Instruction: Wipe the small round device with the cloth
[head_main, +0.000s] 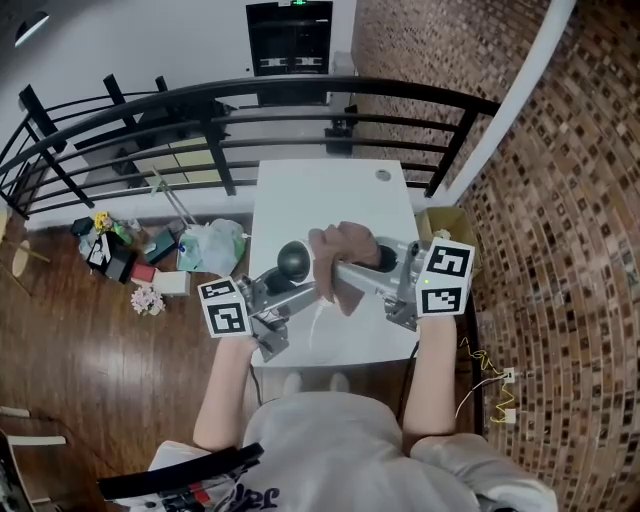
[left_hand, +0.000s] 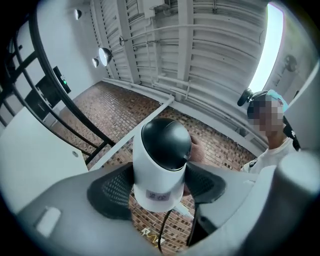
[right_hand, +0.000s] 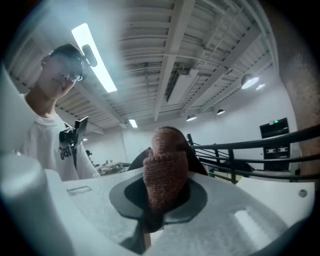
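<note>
White round device (left_hand: 159, 167) sits clamped between left fingers (left_hand: 112, 192); right fingers (right_hand: 200, 199) pinch brown cloth (right_hand: 165, 170) against it.

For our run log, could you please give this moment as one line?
left hand-held gripper: holds device | right hand-held gripper: holds cloth | cloth against device

A white worktop (head_main: 330, 190) stands beside a black railing (head_main: 250, 105), with a small round cap (head_main: 383, 175) near its far right corner. A brick wall (head_main: 560, 200) curves along the right. On the wooden floor (head_main: 90, 360) at left lie a plastic bag (head_main: 212, 245) and flowers (head_main: 147, 300).
</note>
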